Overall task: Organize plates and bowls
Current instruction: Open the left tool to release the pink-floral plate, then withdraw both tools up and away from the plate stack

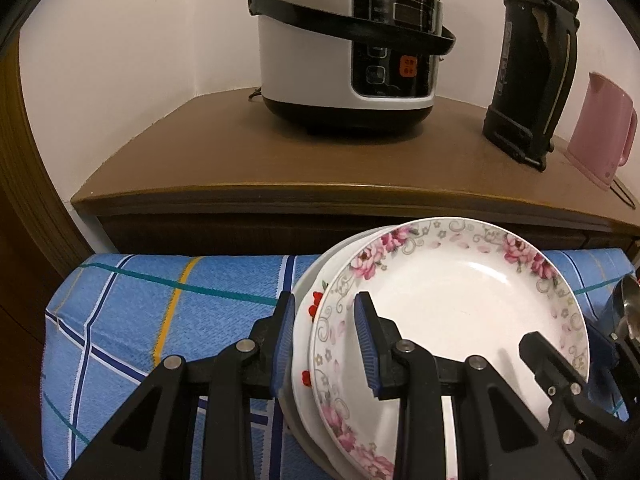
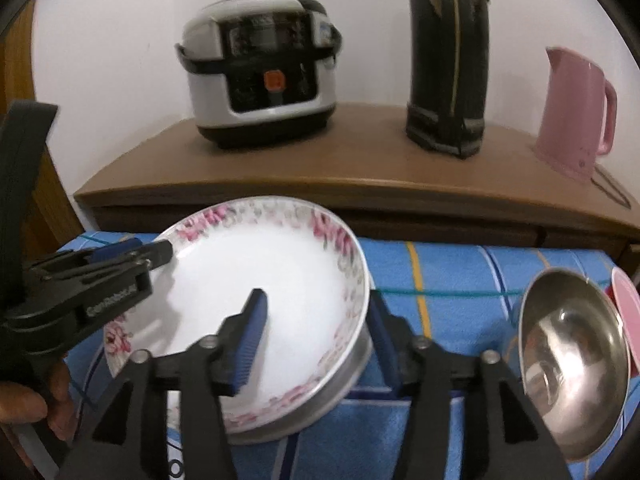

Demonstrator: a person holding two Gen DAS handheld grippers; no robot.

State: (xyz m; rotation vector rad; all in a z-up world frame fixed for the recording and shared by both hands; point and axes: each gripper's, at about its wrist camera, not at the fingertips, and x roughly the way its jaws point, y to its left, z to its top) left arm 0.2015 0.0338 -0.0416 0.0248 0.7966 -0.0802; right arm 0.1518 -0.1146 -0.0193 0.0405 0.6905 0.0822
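Observation:
A white plate with pink flowers (image 1: 460, 300) tops a small stack on the blue checked cloth (image 1: 168, 312); under it lie a white plate with red marks (image 1: 310, 308) and a grey dish (image 2: 340, 388). My left gripper (image 1: 326, 340) is shut across the stack's left rim, one pad outside and one inside the floral plate (image 2: 260, 272). In the right wrist view the left gripper (image 2: 160, 254) clamps that rim. My right gripper (image 2: 318, 340) straddles the plate's right rim, open, its pads clear of it. A steel bowl (image 2: 572, 368) stands tilted to the right.
Behind the cloth, a brown cabinet (image 1: 320, 168) carries a white rice cooker (image 1: 344, 48), a black thermos (image 1: 532, 68) and a pink kettle (image 1: 604, 128). A pink dish edge (image 2: 626, 308) shows beyond the steel bowl. A hand (image 2: 32, 404) holds the left gripper.

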